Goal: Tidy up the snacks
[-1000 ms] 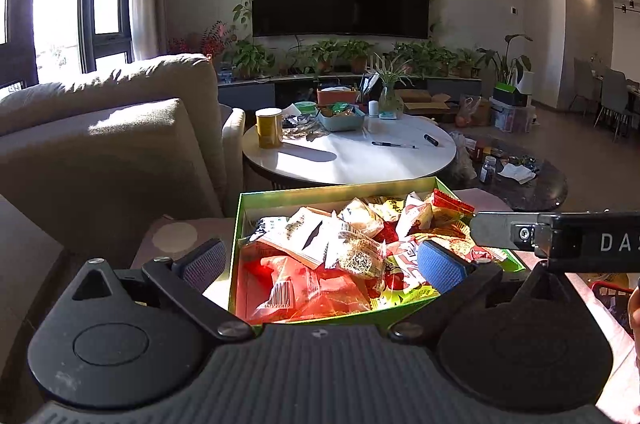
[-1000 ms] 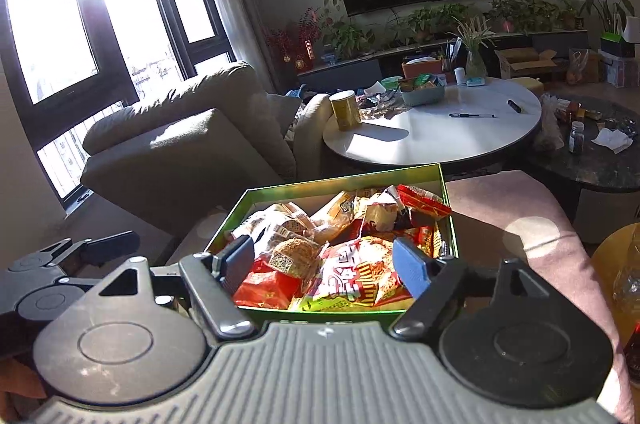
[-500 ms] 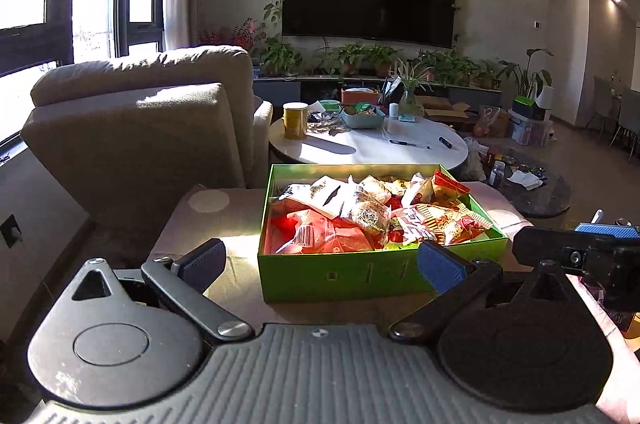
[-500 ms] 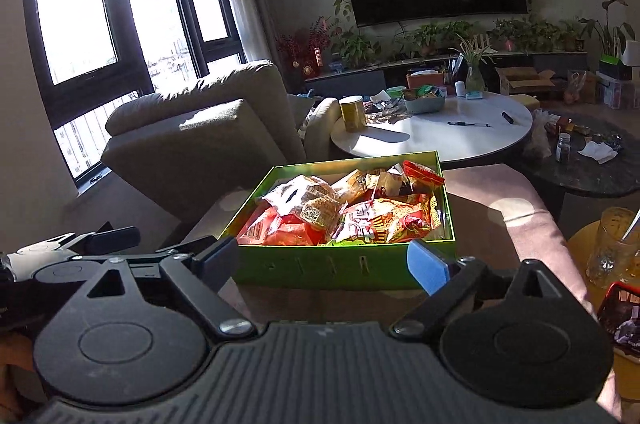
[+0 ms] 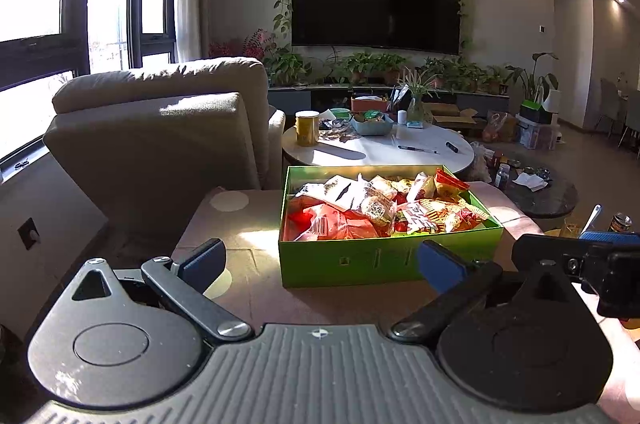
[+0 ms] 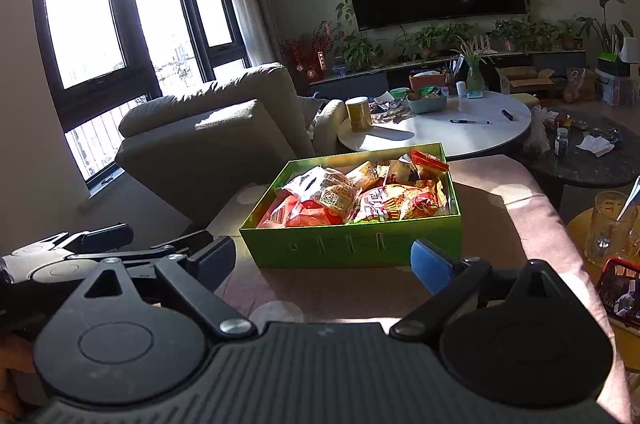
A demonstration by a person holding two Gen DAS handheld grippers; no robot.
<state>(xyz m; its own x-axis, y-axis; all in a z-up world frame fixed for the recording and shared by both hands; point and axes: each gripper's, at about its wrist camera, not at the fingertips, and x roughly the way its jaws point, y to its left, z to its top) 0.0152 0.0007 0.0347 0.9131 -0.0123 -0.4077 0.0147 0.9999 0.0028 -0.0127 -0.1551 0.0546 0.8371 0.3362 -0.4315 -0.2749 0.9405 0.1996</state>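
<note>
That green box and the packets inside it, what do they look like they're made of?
The green box looks like matte cardboard: flat thin walls, crisp folded corners, faint printed marks on its front. The snack packets look like glossy plastic film, crinkled and catching sunlight. Neither is certain from looks alone.

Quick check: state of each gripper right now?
Left gripper: open, holding nothing.
Right gripper: open, holding nothing.

Snacks (image 5: pixel 372 210) in box (image 5: pixel 384 258) on ottoman (image 5: pixel 240 244), round table (image 5: pixel 384 152) behind, armchair (image 5: pixel 160 128) left
</note>
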